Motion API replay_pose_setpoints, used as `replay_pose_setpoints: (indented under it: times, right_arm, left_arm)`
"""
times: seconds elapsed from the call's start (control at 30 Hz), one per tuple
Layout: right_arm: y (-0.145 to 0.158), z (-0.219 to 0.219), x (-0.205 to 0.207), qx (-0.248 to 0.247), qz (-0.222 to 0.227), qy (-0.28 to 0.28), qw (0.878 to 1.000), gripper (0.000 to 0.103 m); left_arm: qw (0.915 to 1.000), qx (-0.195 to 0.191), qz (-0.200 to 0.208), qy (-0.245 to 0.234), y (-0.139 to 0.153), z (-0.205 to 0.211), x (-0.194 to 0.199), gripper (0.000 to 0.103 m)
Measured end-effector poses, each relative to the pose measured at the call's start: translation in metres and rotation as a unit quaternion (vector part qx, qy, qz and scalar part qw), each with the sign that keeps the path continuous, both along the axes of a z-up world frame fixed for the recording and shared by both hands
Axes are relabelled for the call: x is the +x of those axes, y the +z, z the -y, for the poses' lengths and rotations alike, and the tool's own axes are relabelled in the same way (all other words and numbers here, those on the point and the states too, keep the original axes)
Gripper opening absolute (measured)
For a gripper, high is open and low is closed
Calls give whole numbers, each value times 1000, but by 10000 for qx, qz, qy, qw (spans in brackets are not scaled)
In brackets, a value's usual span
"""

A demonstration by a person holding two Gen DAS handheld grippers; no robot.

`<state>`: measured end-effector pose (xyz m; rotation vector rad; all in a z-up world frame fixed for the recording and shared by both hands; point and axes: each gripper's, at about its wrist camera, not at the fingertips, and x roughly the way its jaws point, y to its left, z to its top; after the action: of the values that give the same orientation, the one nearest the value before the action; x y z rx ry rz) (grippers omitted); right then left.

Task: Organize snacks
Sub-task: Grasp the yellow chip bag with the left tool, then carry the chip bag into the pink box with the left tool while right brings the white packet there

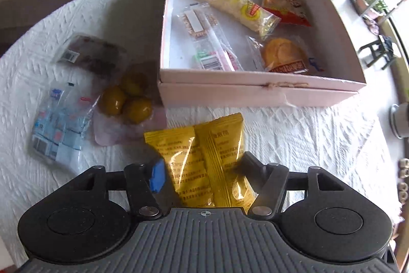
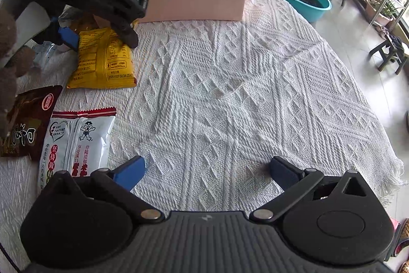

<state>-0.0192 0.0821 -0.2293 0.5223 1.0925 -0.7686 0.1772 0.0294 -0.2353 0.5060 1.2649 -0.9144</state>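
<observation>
The left gripper (image 1: 202, 170) straddled the yellow snack packet (image 1: 204, 160) on the white tablecloth (image 2: 230, 94), just near of the pink box (image 1: 255, 94); whether its pads pressed was unclear. The slick, puffy packet could squirt free. Only the right wrist view showed the right gripper (image 2: 207, 168) spread wide, empty, and the white-and-red packet (image 2: 76, 140).

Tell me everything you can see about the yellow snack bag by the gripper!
The yellow snack bag is a shiny, crinkly foil packet with a seam down its back and small black printing. It lies back side up on the white knitted tablecloth, just in front of the pink box. The left gripper straddles it, a finger at each side edge; whether the pads squeeze it is unclear.
</observation>
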Motion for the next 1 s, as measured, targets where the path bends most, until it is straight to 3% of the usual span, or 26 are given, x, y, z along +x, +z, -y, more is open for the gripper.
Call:
replay_pose_setpoints:
  times: [0.17,0.23,0.37,0.47,0.6,0.7,0.73,0.83,0.93,1.0]
  right_arm:
    - [1,11,6,357,-225,426,9982,103]
    - [9,17,4,515,-198,400,9977,89]
    - [35,8,7,889,392,134,9952,89]
    - [30,-15,37,1255,494,129,9908,89]
    - [12,-55,86,970,22,230,9950,89]
    - [10,-78,111,462,-488,87,9977,75]
    - [11,-80,115,401,-551,-14,9977,75]
    - [26,-77,113,371,-422,-628,9964,75]
    - [57,-68,100,50,-297,-1123,9932,75]
    - [81,-61,89,-152,-182,-1465,9889,75]
  left_arm:
    - [9973,-351,-513,-387,14,-54,18,63]
    - [9952,-397,-800,-407,19,-76,27,63]
    - [9935,-204,-892,-671,23,-105,44,63]
    - [9905,36,-987,-953,21,-117,57,63]
    - [9819,74,-1142,-1507,18,-118,71,63]
    - [9731,2,-1182,-1976,21,-112,76,62]
    - [9700,-41,-1216,-2104,23,-109,78,62]
    - [9624,-248,-1258,-2393,38,-98,85,62]
    - [9539,-789,-1389,-2541,69,-79,93,62]
    - [9497,-1165,-1258,-2622,92,-57,96,62]
